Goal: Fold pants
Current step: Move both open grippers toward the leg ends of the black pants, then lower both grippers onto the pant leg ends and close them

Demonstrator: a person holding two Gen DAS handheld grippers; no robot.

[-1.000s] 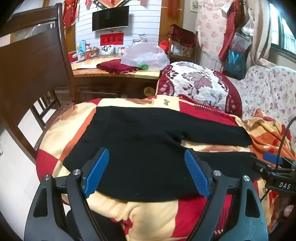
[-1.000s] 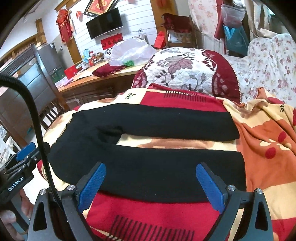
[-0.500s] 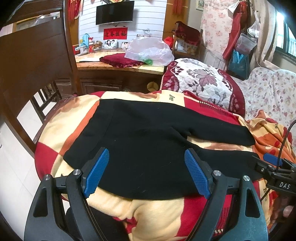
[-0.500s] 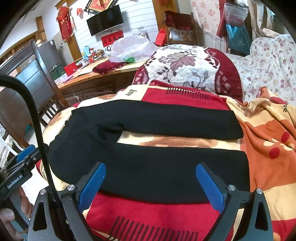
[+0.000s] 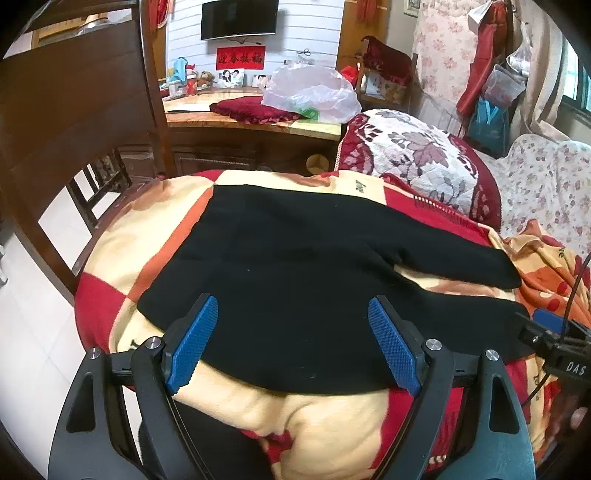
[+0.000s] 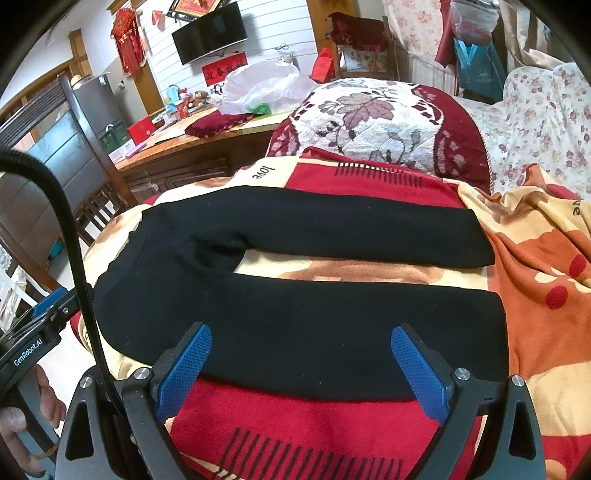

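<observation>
- Left wrist view: the left gripper has its blue fingers spread wide, holding nothing, poised at the near edge of the black pants.
- Right wrist view: the right gripper is likewise released, its fingers apart over the near leg.
- Pants lie flat on a red, cream and orange blanket printed "love". Their long axis runs left to right: waist left, both legs side by side pointing right.
- Gripper bodies read "DAS" and "GenRobot.AI"; a hand holds the latter.
- Beyond lie a floral cushion and a dark chair.
- Farther, a wooden surface carries a plastic bag and red cloth.
- A TV hangs on the wall above a red banner of characters too small to read.
</observation>
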